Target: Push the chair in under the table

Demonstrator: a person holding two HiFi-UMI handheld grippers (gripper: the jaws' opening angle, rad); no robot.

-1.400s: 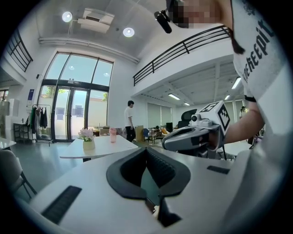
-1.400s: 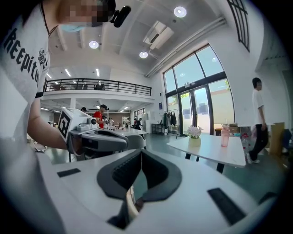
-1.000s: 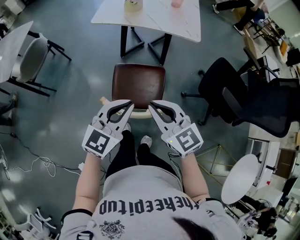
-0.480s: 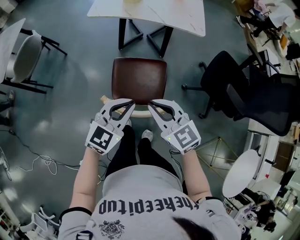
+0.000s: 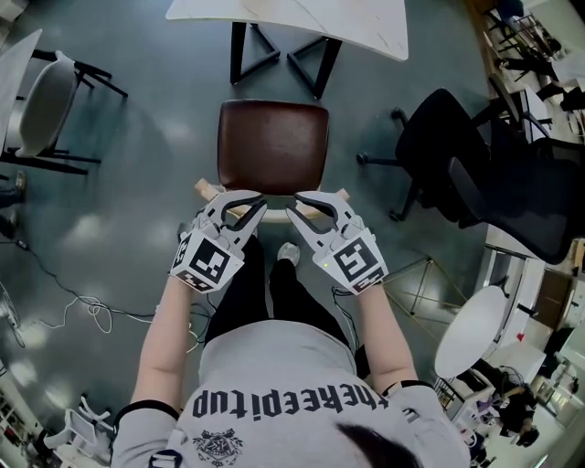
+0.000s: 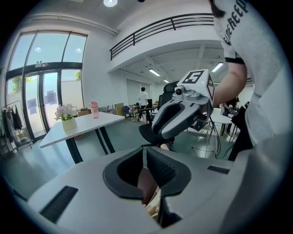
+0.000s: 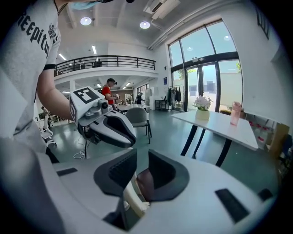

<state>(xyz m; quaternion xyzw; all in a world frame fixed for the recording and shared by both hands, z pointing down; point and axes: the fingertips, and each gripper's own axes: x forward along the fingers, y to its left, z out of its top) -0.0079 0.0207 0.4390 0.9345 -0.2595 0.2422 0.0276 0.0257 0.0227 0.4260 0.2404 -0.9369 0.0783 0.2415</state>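
On the near side of the white table [image 5: 366,27], the brown chair [image 5: 272,146] stands pulled out, with the left gripper [image 5: 259,205], jaws pressed together, and the right gripper [image 5: 292,207], jaws just opened, the back rail [image 5: 274,216] in their gap.

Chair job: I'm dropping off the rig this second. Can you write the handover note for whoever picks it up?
Left gripper: shut, empty, at the left part of the backrest rail.
Right gripper: jaws have just been opening and now stand apart. The rail shows between them, and the pads aren't pressing on it.
Chair: in front of the table, with its seat fully clear of the table top in the head view.
Done: both grippers are at the backrest. I can't tell whether they are touching it.
Left: brace both against the rail and push the chair straight in under the table.
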